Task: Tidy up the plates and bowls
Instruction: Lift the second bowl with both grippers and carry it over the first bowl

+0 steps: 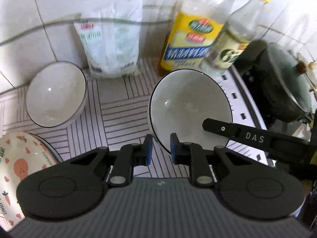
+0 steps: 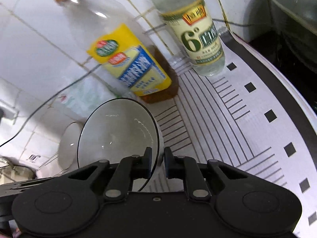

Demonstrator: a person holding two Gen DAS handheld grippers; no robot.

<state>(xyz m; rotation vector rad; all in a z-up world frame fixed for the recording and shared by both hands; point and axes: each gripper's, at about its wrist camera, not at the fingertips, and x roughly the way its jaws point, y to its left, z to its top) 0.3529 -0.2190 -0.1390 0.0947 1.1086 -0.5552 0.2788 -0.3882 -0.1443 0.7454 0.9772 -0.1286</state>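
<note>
A white bowl with a dark rim (image 1: 188, 109) is tilted up off the patterned counter; it also shows in the right wrist view (image 2: 116, 134). My right gripper (image 2: 158, 161) is shut on its rim, one finger (image 1: 218, 129) reaching into the bowl. My left gripper (image 1: 160, 148) is open and empty, just in front of that bowl's near rim. A second white bowl (image 1: 56, 94) sits at the left by the wall; it also shows in the right wrist view (image 2: 68, 144). A plate with a carrot print (image 1: 21, 170) lies at the lower left.
A white bag (image 1: 112, 39), a yellow-label oil bottle (image 1: 190, 37) and a vinegar bottle (image 1: 233, 45) stand along the tiled wall. A dark pot with a glass lid (image 1: 285, 83) sits on the stove at the right. A cable (image 2: 39, 107) runs along the wall.
</note>
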